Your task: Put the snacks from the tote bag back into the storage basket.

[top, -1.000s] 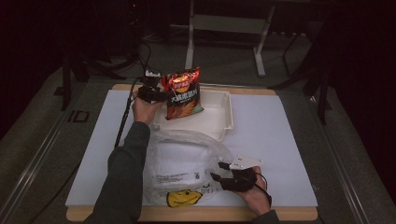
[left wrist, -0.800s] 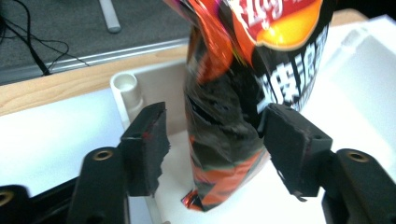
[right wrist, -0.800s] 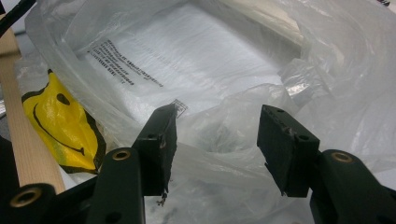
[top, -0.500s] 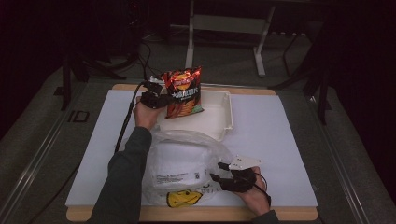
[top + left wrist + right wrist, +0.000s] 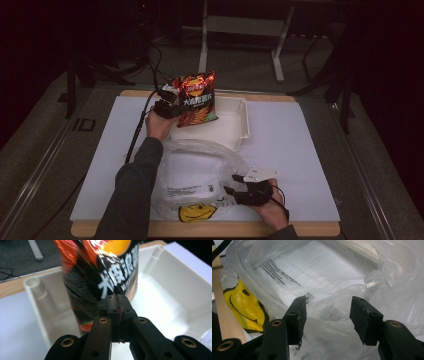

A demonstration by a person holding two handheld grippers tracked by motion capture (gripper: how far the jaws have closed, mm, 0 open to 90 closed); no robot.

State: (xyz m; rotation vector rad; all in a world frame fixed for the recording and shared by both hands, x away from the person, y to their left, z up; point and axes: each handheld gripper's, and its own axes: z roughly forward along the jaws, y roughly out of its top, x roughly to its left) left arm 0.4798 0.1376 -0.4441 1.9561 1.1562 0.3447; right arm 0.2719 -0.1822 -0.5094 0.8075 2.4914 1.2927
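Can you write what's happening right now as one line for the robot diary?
left tongs: shut on chip bag, above white tray | right tongs: open, at plastic bag edge | step: chip bag lifted

chip bag (image 5: 100, 272) blurred, top cut off

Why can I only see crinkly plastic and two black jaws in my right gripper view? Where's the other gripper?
Observer: The left gripper is far across the table, shut on a red chip bag.
Operator: Is the bag lying down?
Observer: No, it's held up over a white tray.
Operator: And what's my plastic?
Observer: A clear plastic bag with a yellow smiley, near the table's front edge.
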